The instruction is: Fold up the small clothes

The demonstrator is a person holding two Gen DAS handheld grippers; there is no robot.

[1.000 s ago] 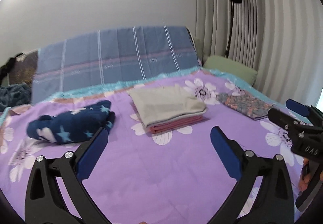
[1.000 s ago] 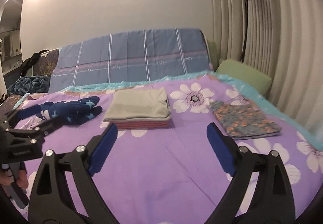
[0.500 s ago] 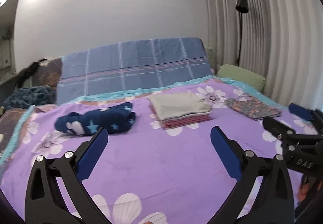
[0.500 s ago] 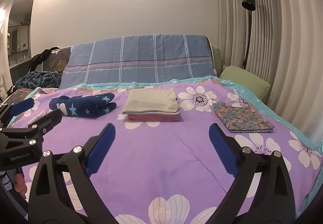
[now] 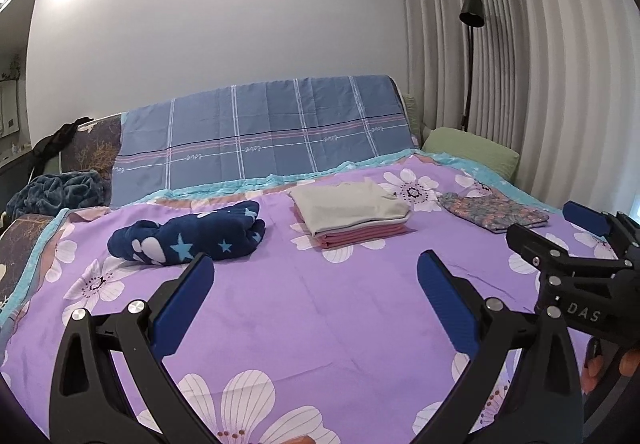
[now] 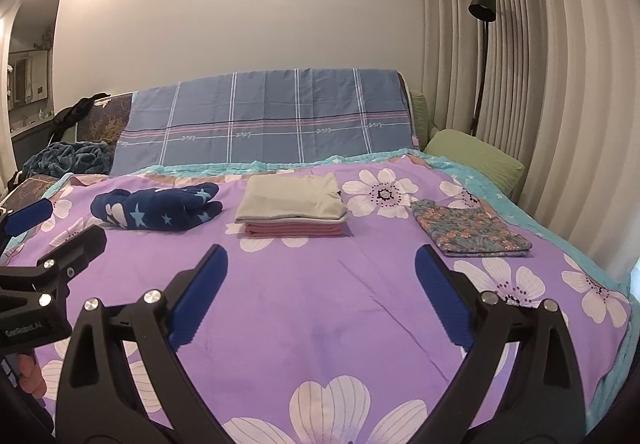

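Both grippers, left gripper and right gripper, fingers wide and empty above lower-frame bedspread, probably between garments: folded stack mid-frame, star-print bundle centre-left apparently unfolded

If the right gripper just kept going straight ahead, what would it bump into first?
Probably the folded stack of beige and pink clothes on the purple flowered bedspread; the open right gripper points roughly there, though depth is unclear.

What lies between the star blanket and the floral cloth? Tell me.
The stack of folded clothes sits between the star blanket and the floral cloth, clearest in the right wrist view.
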